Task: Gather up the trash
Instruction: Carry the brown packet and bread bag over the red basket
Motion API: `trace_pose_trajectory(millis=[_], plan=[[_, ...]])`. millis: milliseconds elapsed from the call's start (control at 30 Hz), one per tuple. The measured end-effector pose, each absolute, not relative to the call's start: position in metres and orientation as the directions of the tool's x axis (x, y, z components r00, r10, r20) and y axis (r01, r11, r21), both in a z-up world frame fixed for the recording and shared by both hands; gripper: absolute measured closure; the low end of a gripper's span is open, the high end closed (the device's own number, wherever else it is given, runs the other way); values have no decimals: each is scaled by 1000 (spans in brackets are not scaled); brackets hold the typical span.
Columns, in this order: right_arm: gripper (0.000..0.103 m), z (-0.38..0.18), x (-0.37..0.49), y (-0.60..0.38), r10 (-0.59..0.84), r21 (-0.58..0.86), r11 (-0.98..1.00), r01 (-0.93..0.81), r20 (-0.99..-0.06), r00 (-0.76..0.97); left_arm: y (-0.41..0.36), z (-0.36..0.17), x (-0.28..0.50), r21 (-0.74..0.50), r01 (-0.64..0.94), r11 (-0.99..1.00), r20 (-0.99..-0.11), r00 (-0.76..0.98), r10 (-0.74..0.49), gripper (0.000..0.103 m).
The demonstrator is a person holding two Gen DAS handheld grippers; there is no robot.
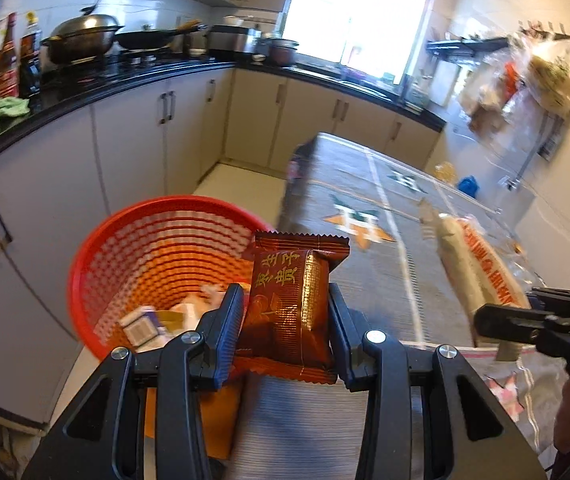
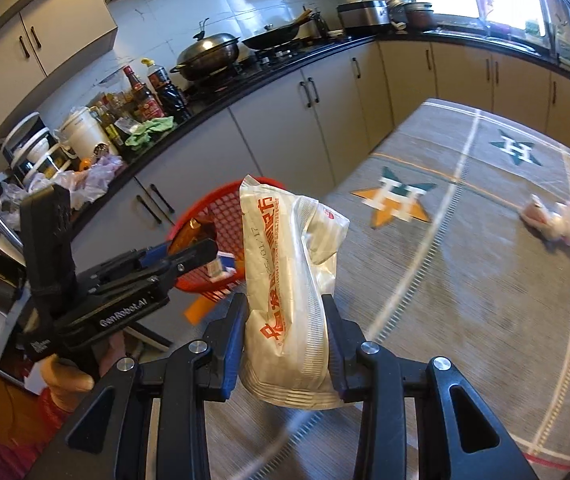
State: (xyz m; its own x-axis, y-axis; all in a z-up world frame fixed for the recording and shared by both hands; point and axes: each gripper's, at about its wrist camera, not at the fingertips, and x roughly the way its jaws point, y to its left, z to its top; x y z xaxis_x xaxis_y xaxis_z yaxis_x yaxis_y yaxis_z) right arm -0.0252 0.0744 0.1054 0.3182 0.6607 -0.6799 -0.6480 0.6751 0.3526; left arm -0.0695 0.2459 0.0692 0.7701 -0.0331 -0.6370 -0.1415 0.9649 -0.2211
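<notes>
The left gripper (image 1: 287, 312) jaws grasp a brown packet (image 1: 291, 304) by the red basket (image 1: 133, 248). The right gripper (image 2: 285, 328) jaws grasp a white bag (image 2: 285, 280). Farther on the counter (image 2: 465, 280), a blurry pink wad (image 2: 557, 222) lies.

Brown snack packet (image 1: 289, 304) and white wrapper (image 2: 285, 280) clamped upright near red basket (image 1: 157, 248).

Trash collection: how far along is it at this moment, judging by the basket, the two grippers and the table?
Done: the red basket already holds some packaging.
In hand: the left gripper is shut on a brown snack packet near the basket's rim; the right gripper is shut on a white wrapper over the table edge.
Left: crumpled pinkish trash lies on the table cloth.
</notes>
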Motion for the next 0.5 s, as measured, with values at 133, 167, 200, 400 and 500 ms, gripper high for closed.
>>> trace_pose_trajectory(millis=[133, 167, 200, 400, 500], plan=[[64, 107, -16, 100, 688, 392, 645, -656, -672, 274, 269, 66, -71, -233, -187, 954, -644, 765, -8, 64], [64, 107, -14, 107, 694, 402, 639, -656, -669, 266, 274, 64, -70, -233, -197, 953, -647, 762, -1, 64], [64, 107, -10, 116, 703, 416, 629, -657, -665, 252, 278, 63, -69, -233, -204, 951, -650, 760, 4, 64], [64, 98, 4, 156, 729, 471, 589, -657, -660, 180, 303, 51, -66, -237, -246, 940, -668, 743, 25, 64], [64, 89, 11, 176, 730, 486, 581, -653, -666, 153, 310, 45, -64, -232, -264, 936, -678, 734, 38, 64]])
